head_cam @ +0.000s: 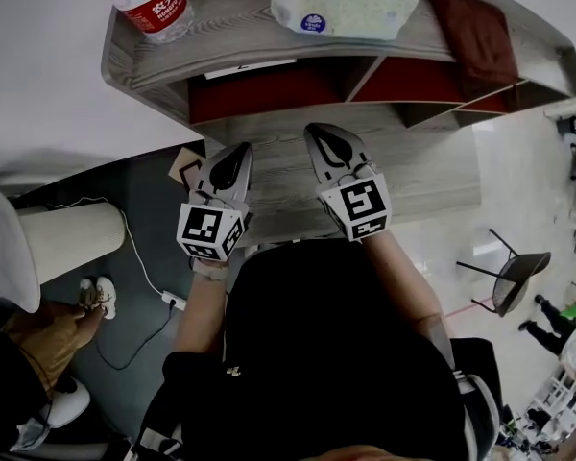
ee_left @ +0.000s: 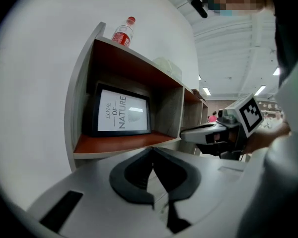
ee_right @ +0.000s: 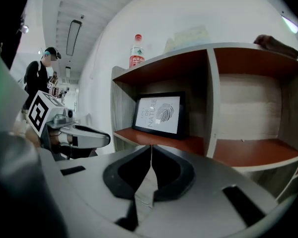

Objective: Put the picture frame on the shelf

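A water bottle (head_cam: 149,3) stands at the left end of the shelf (head_cam: 269,41) top. Below it, in the left compartment, the picture frame (ee_left: 123,112) stands upright on the red-brown floor, its print facing out. It sits set back from the front lip. Whether it leans on the back wall cannot be told.

The left gripper (head_cam: 232,166) hovers over the desk surface in front of that compartment, jaws pressed together with nothing between them. The right gripper (head_cam: 322,134) hangs just beside it, in front of the divider. It too is closed tip to tip and empty. Neither touches the frame or the shelf.

Judging from this, the placing looks done and the step in hand is to clear away cleanly. It is done well if both tools come back level and straight toward the person. They should stay above the desk surface and below the shelf's front edge, so that nothing jars the unit. A knock on the lip or the divider could tip the frame forward, since it seems to stand free on its bottom edge.

Further right, a tissue pack (head_cam: 346,3) and a dark red cloth (head_cam: 475,32) lie on the shelf top, well clear of both tools.
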Demonstrator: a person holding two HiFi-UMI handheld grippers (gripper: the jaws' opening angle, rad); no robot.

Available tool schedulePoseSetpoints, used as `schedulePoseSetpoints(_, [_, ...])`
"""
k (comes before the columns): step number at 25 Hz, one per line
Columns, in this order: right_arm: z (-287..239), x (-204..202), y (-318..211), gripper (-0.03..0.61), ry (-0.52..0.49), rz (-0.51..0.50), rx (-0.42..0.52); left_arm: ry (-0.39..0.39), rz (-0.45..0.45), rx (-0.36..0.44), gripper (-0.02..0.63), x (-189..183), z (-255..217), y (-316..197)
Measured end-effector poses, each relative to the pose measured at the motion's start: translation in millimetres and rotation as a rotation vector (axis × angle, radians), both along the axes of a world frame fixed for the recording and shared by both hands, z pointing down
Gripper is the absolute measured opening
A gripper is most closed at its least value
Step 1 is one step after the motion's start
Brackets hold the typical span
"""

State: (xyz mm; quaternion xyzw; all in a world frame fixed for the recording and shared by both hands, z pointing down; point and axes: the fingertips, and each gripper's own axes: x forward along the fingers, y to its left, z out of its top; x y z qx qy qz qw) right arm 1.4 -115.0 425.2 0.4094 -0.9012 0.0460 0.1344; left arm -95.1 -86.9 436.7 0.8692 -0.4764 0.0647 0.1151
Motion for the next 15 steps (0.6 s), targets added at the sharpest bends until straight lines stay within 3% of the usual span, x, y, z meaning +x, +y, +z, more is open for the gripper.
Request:
schedulePoseSetpoints(6, [-2, 16, 23, 0.000, -0.080, 0.003, -0.013, 0.006, 0.030, 0.017, 0.011, 7, -1, 14])
schedulePoseSetpoints(15, [-3, 30, 37, 0.000, -0.097, 0.036, -0.004, 0.032, 0.039, 0.022, 0.011, 14, 3, 26])
